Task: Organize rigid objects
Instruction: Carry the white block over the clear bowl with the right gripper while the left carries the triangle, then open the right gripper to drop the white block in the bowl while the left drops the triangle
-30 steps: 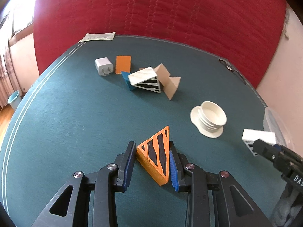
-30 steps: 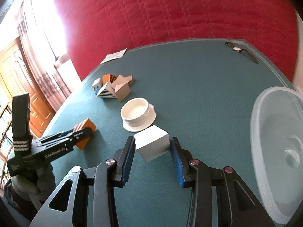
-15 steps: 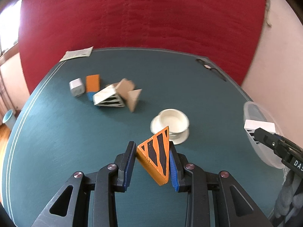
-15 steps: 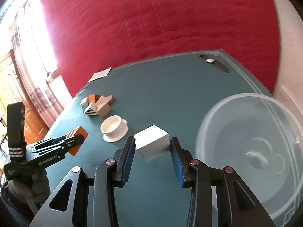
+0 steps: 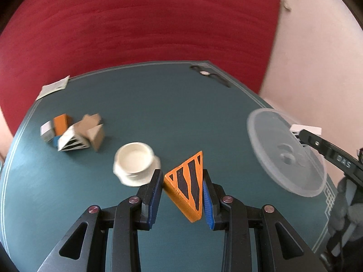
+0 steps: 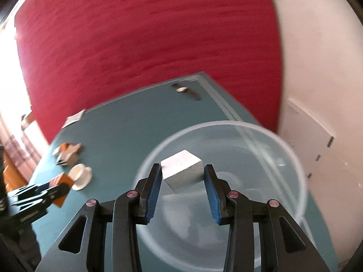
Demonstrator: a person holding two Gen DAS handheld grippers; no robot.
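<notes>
Where table lay earlier, clear bowl (image 6: 292, 158) under white block (image 6: 181, 170).

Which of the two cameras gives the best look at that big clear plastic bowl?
The right wrist view: the clear bowl fills the frame below the right gripper, which holds the white block over it. The left wrist view shows the bowl smaller, off to the right, partly behind that gripper.

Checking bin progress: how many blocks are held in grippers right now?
2. The orange black-striped wedge block is clamped in the left gripper over the green table; the white cube block is in the right gripper above the clear plastic bowl.
</notes>
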